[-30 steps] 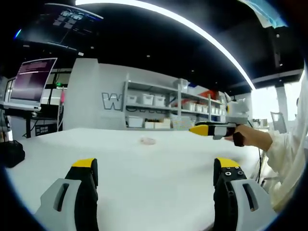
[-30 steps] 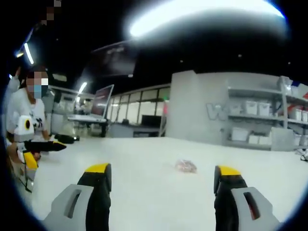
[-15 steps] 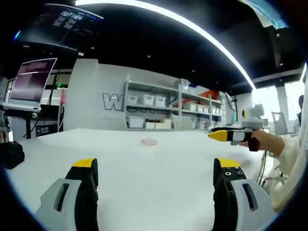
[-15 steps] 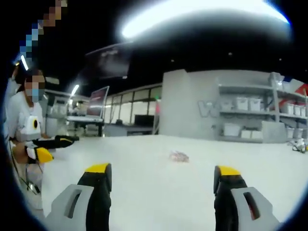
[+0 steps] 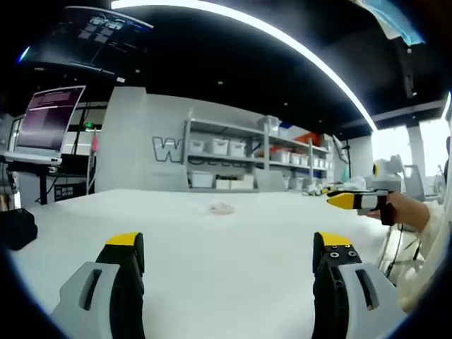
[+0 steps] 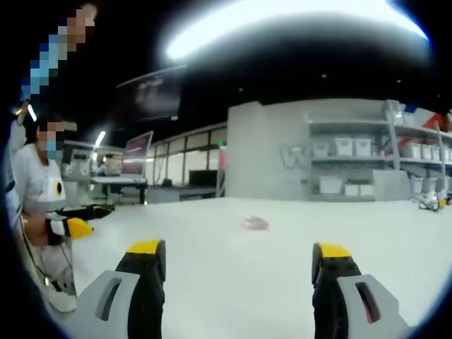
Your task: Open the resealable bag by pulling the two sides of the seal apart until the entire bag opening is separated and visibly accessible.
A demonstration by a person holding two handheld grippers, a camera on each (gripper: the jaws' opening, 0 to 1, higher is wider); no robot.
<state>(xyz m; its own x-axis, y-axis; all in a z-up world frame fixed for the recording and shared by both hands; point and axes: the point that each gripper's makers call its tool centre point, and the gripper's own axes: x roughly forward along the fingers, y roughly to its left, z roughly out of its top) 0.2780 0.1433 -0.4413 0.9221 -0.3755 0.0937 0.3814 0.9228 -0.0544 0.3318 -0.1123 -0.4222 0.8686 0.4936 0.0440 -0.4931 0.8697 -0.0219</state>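
Nearest in the left gripper view, the left gripper (image 5: 229, 258) is seen with its jaws spread wide and nothing held between them; the yellow-tipped fingers (image 5: 126, 241) stand well apart over bare tabletop. The same condition is recorded in the right gripper view: the right gripper (image 6: 239, 265) is wide open and empty, raised above the white table (image 6: 233, 282).

Farther out, the right gripper is also observed at the right edge of the left gripper view, held in a hand (image 5: 401, 210) above the table's far right side. Its jaws, as presented there, cannot be judged from that angle.

Beyond both tools, the resealable bag (image 5: 222, 207) is found lying flat on the table, a small pale, pinkish object, well apart from either gripper. It is noted again in the right gripper view (image 6: 255, 224), roughly ahead of the jaws. The state of its seal is too small to be made out.

In the far background, shelving with bins (image 5: 233, 164) and a monitor (image 5: 46, 127) are noted.

Assessment: no part of the task is judged done. The bag is untouched; approach, gripping of both seal sides, and the pull apart all remain.
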